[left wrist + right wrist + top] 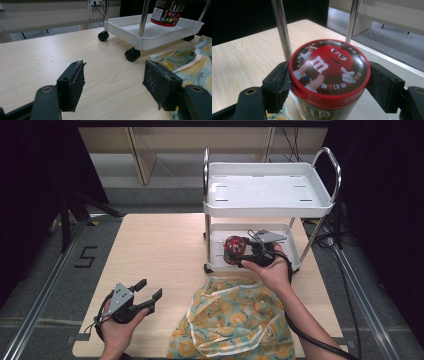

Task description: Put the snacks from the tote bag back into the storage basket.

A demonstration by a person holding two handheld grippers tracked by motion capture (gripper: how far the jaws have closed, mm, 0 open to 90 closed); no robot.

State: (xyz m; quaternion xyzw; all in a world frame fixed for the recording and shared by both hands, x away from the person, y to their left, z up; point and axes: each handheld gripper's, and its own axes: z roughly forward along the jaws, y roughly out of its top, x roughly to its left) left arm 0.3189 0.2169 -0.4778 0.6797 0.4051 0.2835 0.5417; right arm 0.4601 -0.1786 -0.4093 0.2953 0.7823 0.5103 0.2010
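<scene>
From the high view I have a light wooden table (165,250) with a white two-tier cart (267,190) standing at its far edge, around 1 o'clock from table centre. The cart's top tray is bare; its chrome posts (280,27) rise right behind where I'm working. A yellow-and-teal patterned cloth bag (235,320) lies crumpled at the near edge, about 5 o'clock, its top edge close to the cart's black casters (132,54).

My right gripper (250,251) reaches into the cart's lower tray (220,240), at 1 o'clock. In the right gripper view its jaws are clamped on a red-lidded M&M's candy jar (329,67) — one pad on each side just below the lid rim, both touching. The jar stands upright, and in the left gripper view its base looks to be hanging slightly above the tray floor (155,31), though I can't be sure of the gap. A post stands just beyond the jar at 11 o'clock in the right gripper view, another at 1 o'clock.

My left gripper (150,296) sits over the table at roughly 7 o'clock, well apart from the cart — jaws spread wide, nothing between them, bare wood beneath.
</scene>
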